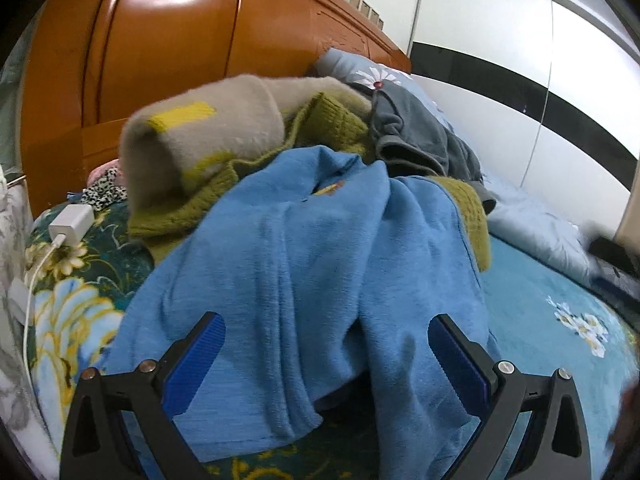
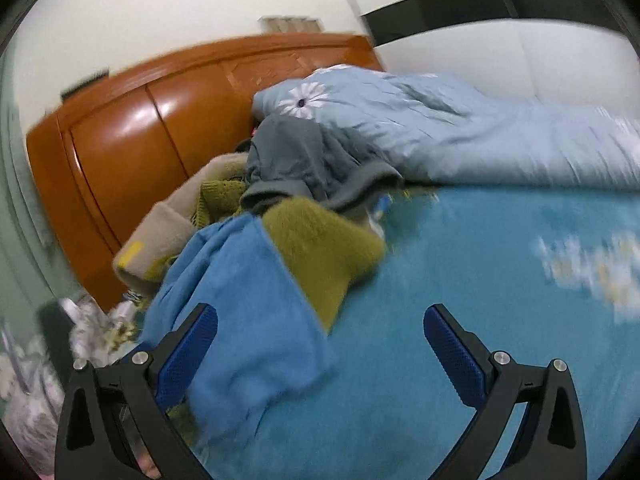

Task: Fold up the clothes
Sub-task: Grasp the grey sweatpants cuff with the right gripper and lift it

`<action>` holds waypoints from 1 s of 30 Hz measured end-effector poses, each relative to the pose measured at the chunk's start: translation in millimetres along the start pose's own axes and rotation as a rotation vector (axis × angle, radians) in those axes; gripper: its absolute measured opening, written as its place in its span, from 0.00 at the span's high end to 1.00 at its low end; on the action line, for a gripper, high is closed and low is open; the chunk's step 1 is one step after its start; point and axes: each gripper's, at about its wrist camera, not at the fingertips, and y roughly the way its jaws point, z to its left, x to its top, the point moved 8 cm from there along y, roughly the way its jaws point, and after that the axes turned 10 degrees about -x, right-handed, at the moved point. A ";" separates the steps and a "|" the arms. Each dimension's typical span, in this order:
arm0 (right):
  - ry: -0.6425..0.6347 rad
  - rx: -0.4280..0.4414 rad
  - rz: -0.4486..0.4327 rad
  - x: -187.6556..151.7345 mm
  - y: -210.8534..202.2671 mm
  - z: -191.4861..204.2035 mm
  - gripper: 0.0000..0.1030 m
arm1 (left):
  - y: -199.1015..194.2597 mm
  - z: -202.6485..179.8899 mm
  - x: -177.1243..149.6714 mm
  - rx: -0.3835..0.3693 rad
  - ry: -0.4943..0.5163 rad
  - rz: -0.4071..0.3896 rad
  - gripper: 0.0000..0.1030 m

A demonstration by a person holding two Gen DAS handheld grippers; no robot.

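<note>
A pile of clothes lies on the bed. On top and nearest is a blue fleece garment, also in the right wrist view. Behind it sit an olive green knit, a beige sweater with yellow patches and a grey garment. My left gripper is open, its blue pads on either side of the blue garment's hanging folds. My right gripper is open too, above the bed sheet at the blue garment's right edge, with cloth by its left pad. The right wrist view is blurred.
A teal floral sheet covers the bed, with a light blue quilt bunched at the far side. An orange wooden headboard stands behind the pile. A white charger with cable lies at the left, near a spotted cloth.
</note>
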 end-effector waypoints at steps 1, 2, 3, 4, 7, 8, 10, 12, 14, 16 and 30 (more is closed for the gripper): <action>-0.043 -0.010 0.013 15.1 13.7 7.5 0.00 | -1.9 1.4 -0.1 0.010 0.002 -0.011 0.00; -0.087 -0.021 0.026 30.2 27.4 15.0 0.00 | -3.8 2.7 -0.2 0.021 0.004 -0.021 0.00; -0.123 -0.033 0.040 42.2 42.7 24.1 0.00 | -5.8 3.5 -0.4 0.027 0.006 -0.032 0.00; -0.159 -0.046 0.054 53.9 58.2 33.4 0.00 | -8.0 3.5 -0.6 0.029 0.007 -0.042 0.00; -0.259 -0.048 0.128 71.3 104.5 67.6 0.00 | -14.4 6.0 -0.4 0.027 -0.003 -0.075 0.00; -0.295 -0.064 0.149 71.4 116.6 74.7 0.00 | -15.7 8.7 -0.4 0.023 -0.017 -0.083 0.00; -0.368 -0.117 0.178 70.8 137.3 84.8 0.00 | -15.4 16.4 -1.6 0.021 -0.054 -0.083 0.00; -0.424 -0.175 0.188 70.0 152.1 89.0 0.00 | -9.0 24.1 -4.6 0.011 -0.100 -0.053 0.00; -0.443 -0.236 0.193 72.5 164.3 86.8 0.00 | -3.2 28.2 -8.0 0.000 -0.135 -0.025 0.00; -0.443 -0.292 0.188 78.3 173.8 82.6 0.03 | -4.2 26.9 -9.0 -0.007 -0.137 -0.035 0.00; -0.182 -0.385 0.031 190.6 86.0 48.9 0.91 | -5.2 29.8 -12.2 -0.083 -0.185 -0.064 0.00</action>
